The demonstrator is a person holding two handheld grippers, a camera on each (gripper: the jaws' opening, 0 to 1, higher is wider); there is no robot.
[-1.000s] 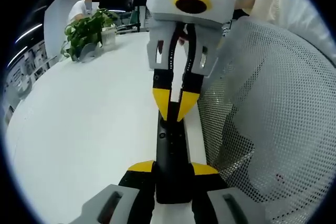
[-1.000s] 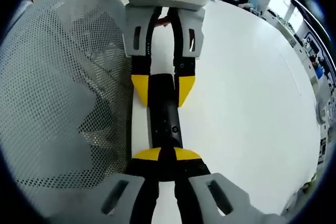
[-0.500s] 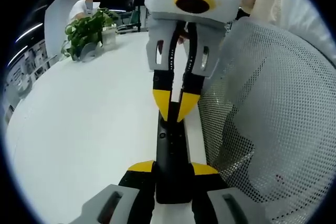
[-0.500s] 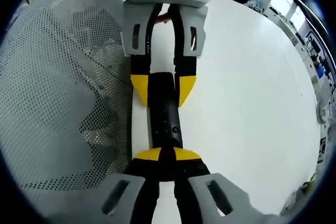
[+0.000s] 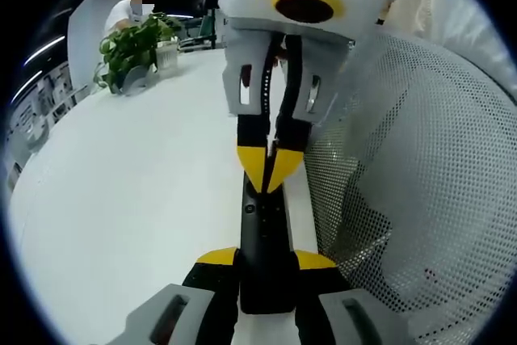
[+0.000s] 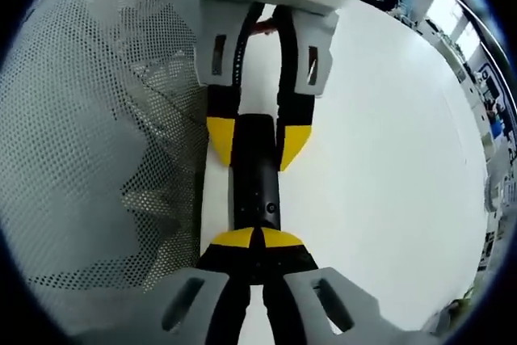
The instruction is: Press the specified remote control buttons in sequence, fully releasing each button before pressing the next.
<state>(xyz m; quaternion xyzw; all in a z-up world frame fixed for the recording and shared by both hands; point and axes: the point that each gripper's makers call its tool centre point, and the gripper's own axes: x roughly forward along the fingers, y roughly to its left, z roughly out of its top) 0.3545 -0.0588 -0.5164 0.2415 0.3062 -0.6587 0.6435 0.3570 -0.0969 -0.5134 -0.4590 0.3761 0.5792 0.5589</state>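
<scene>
**Press stroke under way: closed tips lower onto the button face**

Remote [image 5: 265,232]: black, slim, flat on the white table [image 5: 121,199], lengthwise between the two grippers. Fully in sight in both views except for the ends under the jaws.

At one end of the remote: left gripper [image 5: 265,258], jaws clamped on the two long edges, yellow tips pressed against the black sides. No shift of this hold against the pictures of a second ago. Seen from the right gripper view as the left gripper [image 6: 257,139] astride the far end of the remote [image 6: 254,179].

At the other end of the remote: right gripper [image 5: 265,169], jaws drawn together into a single point with nothing between them, tips resting on the top face. Compared with half a second ago, sits lower and pitched further over the remote in the left gripper view, with the tips tighter together. In the right gripper view, own tips [image 6: 254,237] meet on the remote, and less of the black face shows between the two grippers.

Reads as the downstroke of one press, not a release. Which button lies under the tips: cannot tell.

Beside the remote, along one long edge: white mesh panel [image 5: 404,183]. Well beyond the remote, at the far side of the table: potted plant [image 5: 133,50].

Next requirement, by judgement: lift tips fully clear before any further press.
</scene>
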